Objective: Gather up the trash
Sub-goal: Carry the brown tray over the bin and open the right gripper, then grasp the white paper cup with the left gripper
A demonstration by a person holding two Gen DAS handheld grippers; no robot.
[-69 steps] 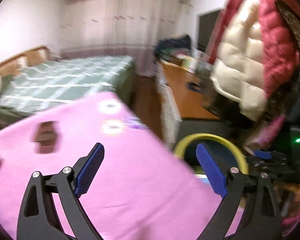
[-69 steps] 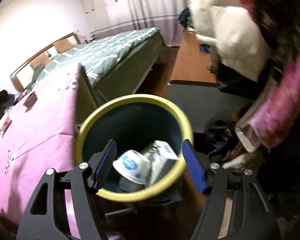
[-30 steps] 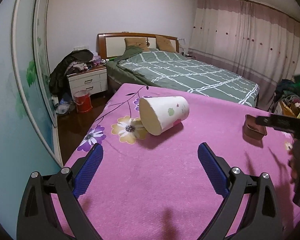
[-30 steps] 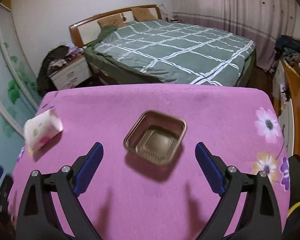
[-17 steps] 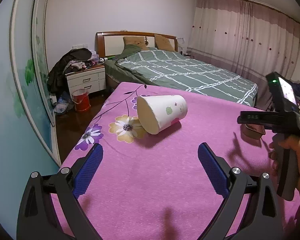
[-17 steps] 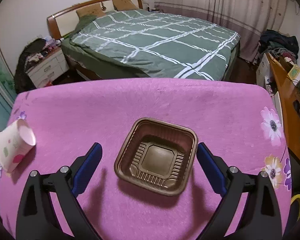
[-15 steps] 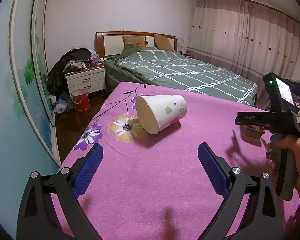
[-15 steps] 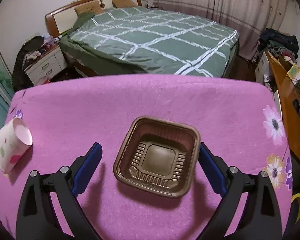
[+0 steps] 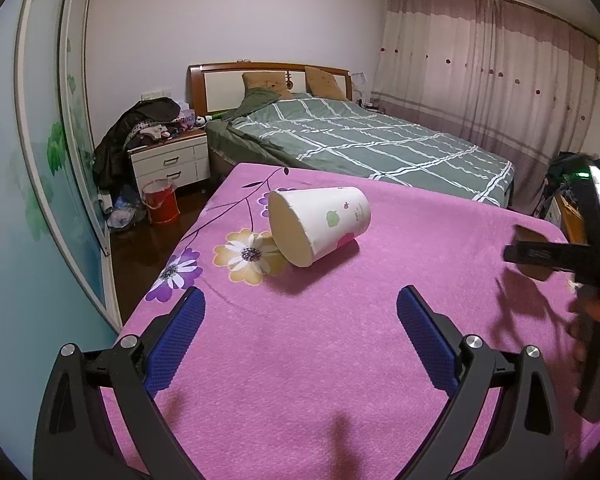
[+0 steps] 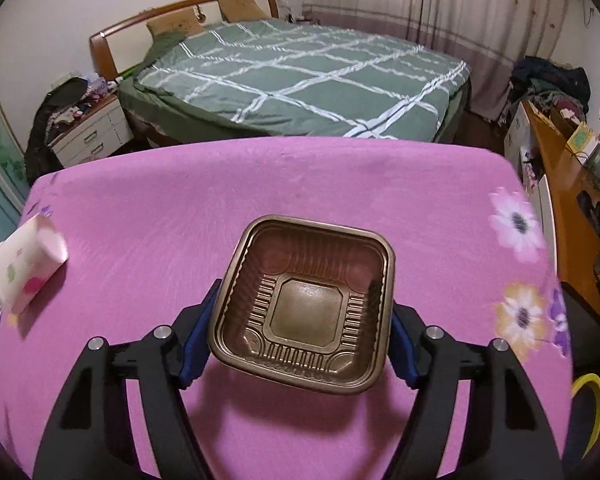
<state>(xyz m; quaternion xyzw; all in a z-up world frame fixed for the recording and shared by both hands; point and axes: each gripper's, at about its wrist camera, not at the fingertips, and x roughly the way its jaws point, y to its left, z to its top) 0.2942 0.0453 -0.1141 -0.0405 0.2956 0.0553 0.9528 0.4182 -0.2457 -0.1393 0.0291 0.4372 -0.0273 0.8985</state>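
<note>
A brown plastic tray (image 10: pixel 320 248) lies on the pink flowered cloth (image 10: pixel 220 184). My right gripper (image 10: pixel 306 304) straddles it and its jaws are closing, the blue pads (image 10: pixel 198 340) tucked under the rim against two opposite sides. A white paper cup (image 9: pixel 320 224) lies on its side on the cloth, ahead of my left gripper (image 9: pixel 300 312), which is open with nothing between its fingers. That cup (image 10: pixel 28 268) also shows at the far left of the right wrist view. The right gripper's body (image 9: pixel 560 256), held by a hand, hides most of the tray in the left wrist view.
A green checked bed (image 9: pixel 360 140) stands beyond the cloth's far edge. A nightstand (image 9: pixel 168 160) piled with clothes and a red bucket (image 9: pixel 162 202) sit on the floor to the left. A wooden desk (image 10: pixel 568 184) runs along the right, with a yellow-rimmed bin (image 10: pixel 588 396) below it.
The right gripper came down over the brown tray and its jaws narrowed from wide apart onto the tray's sides. The left gripper and the cup kept still.
</note>
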